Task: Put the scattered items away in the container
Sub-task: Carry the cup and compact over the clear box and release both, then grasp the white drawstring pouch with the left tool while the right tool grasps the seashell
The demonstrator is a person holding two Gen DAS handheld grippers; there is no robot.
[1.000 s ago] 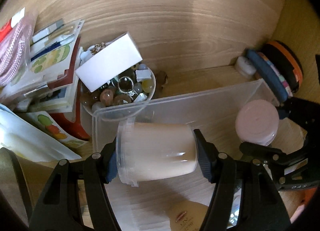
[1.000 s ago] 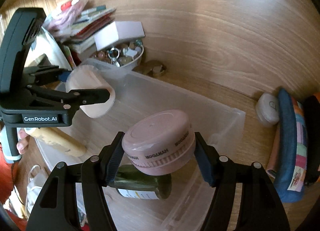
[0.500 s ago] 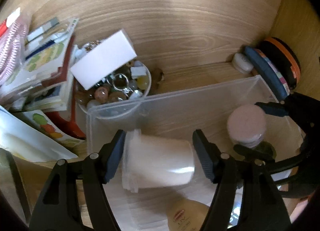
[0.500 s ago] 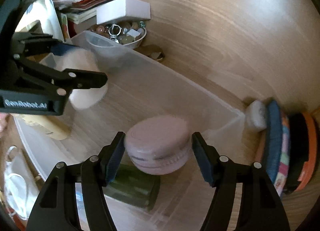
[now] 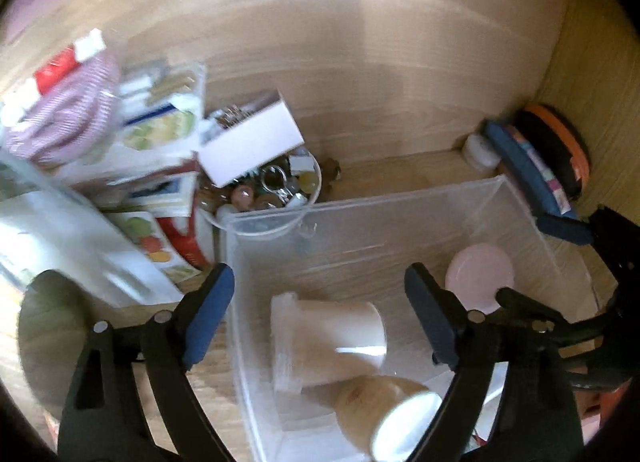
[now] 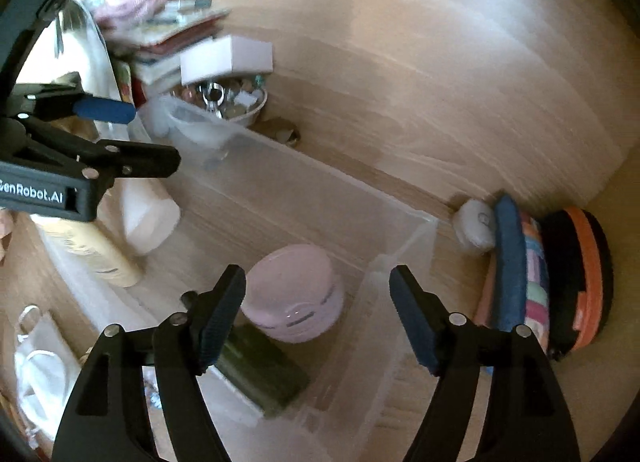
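Your left tool [image 5: 320, 318] hung above the clear container [image 5: 520, 205], its jaws opening and pressing on nothing. The white jar [image 5: 326, 342] lay on its side on the container floor below the gap, clear of both pads. A beige bottle [image 5: 372, 410] lay just beside it, nearer the camera. The pink round case [image 5: 478, 276] sat at the container's right end, with the right tool [image 5: 556, 270] over it. Outside, at the container's far left corner, a bowl of beads [image 5: 276, 189] touched the wall, with a white box [image 5: 252, 143] resting on it. Image blurred; packets [image 5: 160, 129] stacked on the worktop [image 5: 400, 81] to the left.
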